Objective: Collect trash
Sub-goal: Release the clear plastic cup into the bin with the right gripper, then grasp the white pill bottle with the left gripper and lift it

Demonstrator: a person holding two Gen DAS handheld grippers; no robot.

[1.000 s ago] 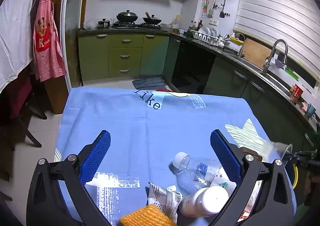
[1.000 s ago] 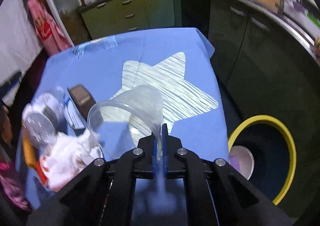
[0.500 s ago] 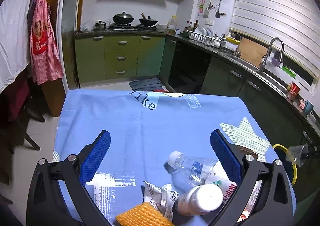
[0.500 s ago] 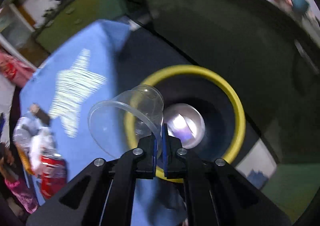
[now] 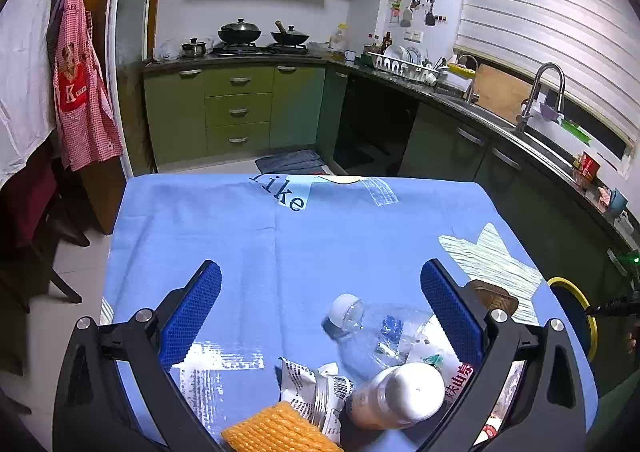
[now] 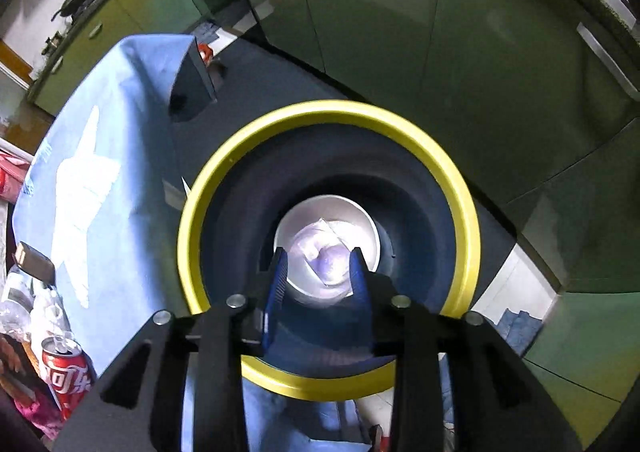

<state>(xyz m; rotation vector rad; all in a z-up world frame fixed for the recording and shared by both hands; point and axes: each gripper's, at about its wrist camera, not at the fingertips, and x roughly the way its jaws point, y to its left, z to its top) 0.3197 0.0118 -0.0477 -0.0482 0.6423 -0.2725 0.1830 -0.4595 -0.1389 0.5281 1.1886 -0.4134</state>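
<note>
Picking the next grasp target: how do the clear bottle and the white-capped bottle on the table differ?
The clear bottle is see-through, crumpled and looks empty; the white-capped bottle is opaque, beige-white and keeps its shape. The clear bottle's cap points away from the left gripper; the white-capped bottle's broad end faces it, nearer the camera. Both lie on their sides on the blue tablecloth.

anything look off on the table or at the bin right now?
Nothing damaged or spilled. The clear bottle and white bottle lie on their sides among wrappers on the blue cloth: just uncollected trash. The right gripper has just opened, empty, over the yellow-rimmed bin.
</note>
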